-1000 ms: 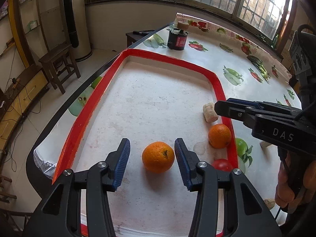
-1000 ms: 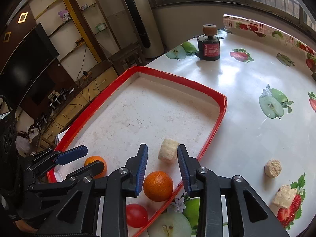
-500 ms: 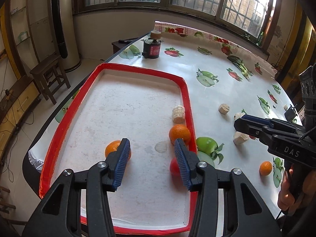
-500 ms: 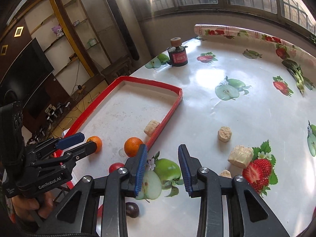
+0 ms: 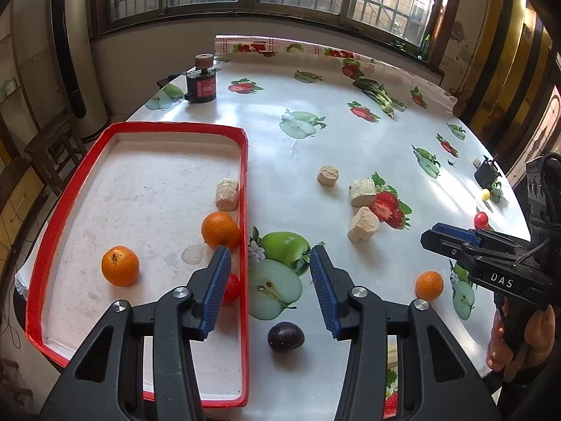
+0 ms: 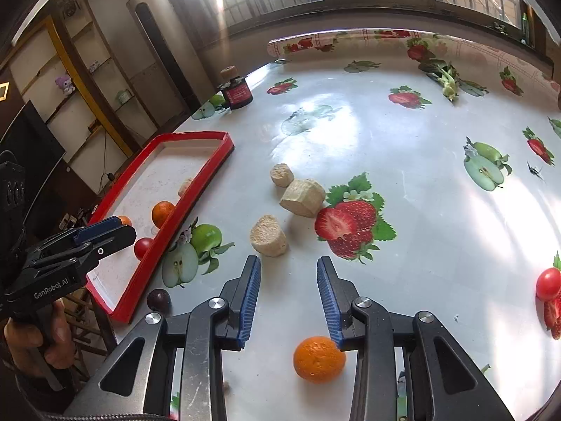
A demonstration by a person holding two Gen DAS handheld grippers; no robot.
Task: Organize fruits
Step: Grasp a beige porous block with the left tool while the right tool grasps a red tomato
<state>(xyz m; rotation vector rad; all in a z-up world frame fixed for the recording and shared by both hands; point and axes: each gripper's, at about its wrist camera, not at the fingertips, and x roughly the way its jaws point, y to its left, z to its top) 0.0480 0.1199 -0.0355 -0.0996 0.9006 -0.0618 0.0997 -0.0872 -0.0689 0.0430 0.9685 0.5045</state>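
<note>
While both pairs of tongs hang above the fruit-printed surface (image 5: 315,147), neither has hold of anything. The left tongs (image 5: 270,289) are spread wide over the right rim of the red tray (image 5: 244,245), with a dark plum (image 5: 285,337) on the surface just below their gap. Inside the tray lie two oranges (image 5: 120,266) (image 5: 221,229), a pale chunk (image 5: 227,194) by the rim, and a red fruit (image 5: 231,288), possibly a tomato, half hidden behind the left blue pad. The right tongs (image 6: 289,300) are likewise wide apart; a loose orange (image 6: 319,359) sits on the surface beneath them, near the right pad. Three more pale chunks (image 6: 268,240) lie ahead near the printed strawberry, and a red tomato (image 6: 547,283) rests far right.
</note>
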